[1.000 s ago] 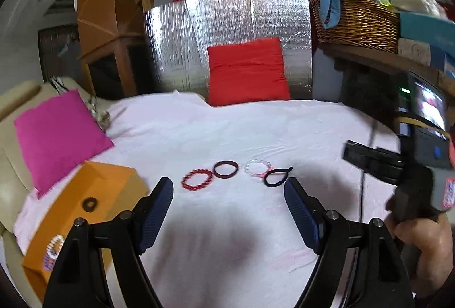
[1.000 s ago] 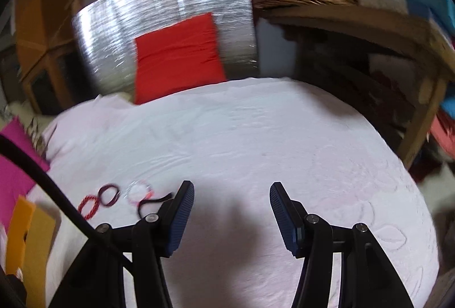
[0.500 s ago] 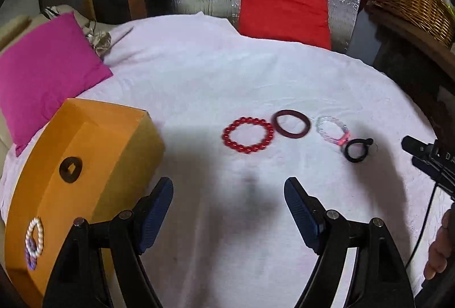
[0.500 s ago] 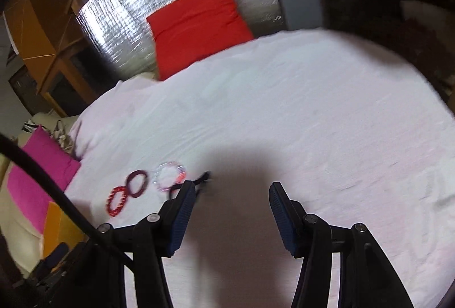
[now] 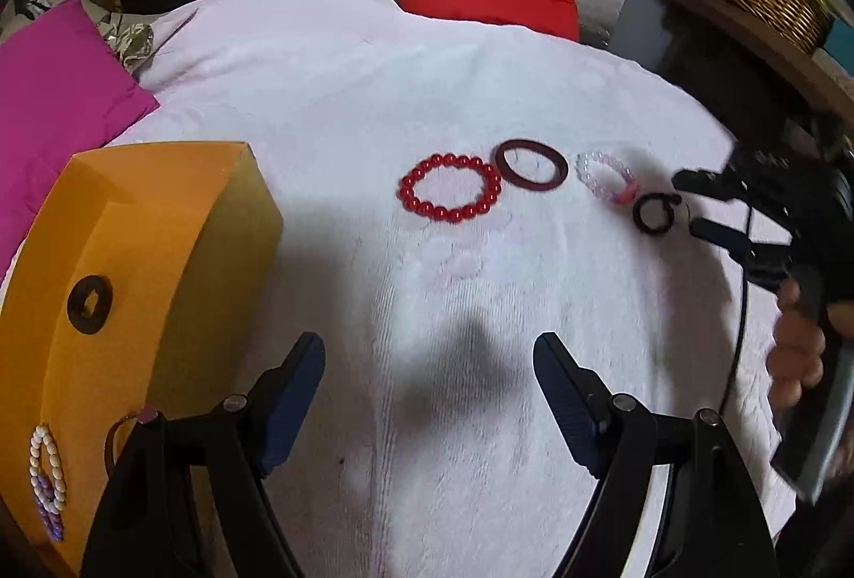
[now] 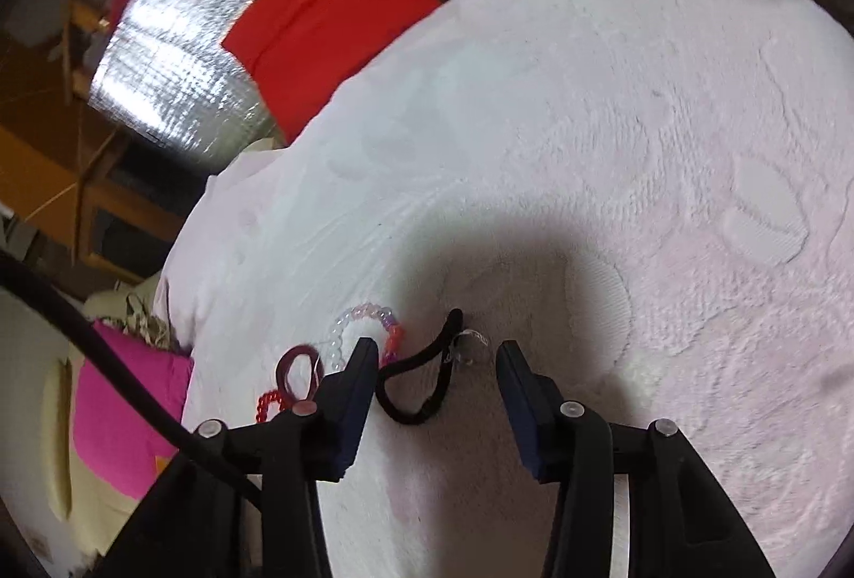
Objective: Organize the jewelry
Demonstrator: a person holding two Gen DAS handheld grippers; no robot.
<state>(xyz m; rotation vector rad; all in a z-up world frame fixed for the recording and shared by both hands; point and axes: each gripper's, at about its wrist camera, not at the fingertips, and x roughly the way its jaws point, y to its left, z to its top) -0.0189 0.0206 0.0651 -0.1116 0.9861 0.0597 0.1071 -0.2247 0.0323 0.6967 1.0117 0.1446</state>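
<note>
Right wrist view — what lies closest to the fingers?

Reader: The right gripper [image 6: 433,383] has its jaws spread wide, gripping nothing. A black cord loop [image 6: 418,378] lies on the white cloth [image 6: 614,151] directly ahead, between the two fingertips but hard against the left fingertip, with open cloth between it and the right one. Its long axis runs forward and slightly rightward, away from the gripper, ending in a small clear charm.

Listener: And just beyond that?

Reader: Forward and left of the left fingertip sits a clear and pink beaded bracelet [image 6: 368,330], close beside the cord. Farther left, partly hidden behind that finger, are a dark red bangle [image 6: 296,367] and a red bead bracelet [image 6: 267,404].

Listener: What does the left wrist view add?

Reader: The left gripper [image 5: 429,396] is also spread wide and empty, hovering over bare cloth. Beside its left finger is an orange box [image 5: 160,231] with a white and purple bead string [image 5: 45,476] on its near end and a dark disc [image 5: 89,304] farther along. Well ahead, the four pieces lie in a row, left to right: red beads, bangle, clear beads, black loop.

Listener: Which hand is nearer the black loop?

Reader: The right one, clearly; in this view its fingertips [image 5: 718,236] flank the loop [image 5: 654,212] from the right. My judgement: the jaws need a slight shift left to centre the cord before closing, without snagging the beaded bracelet.
</note>
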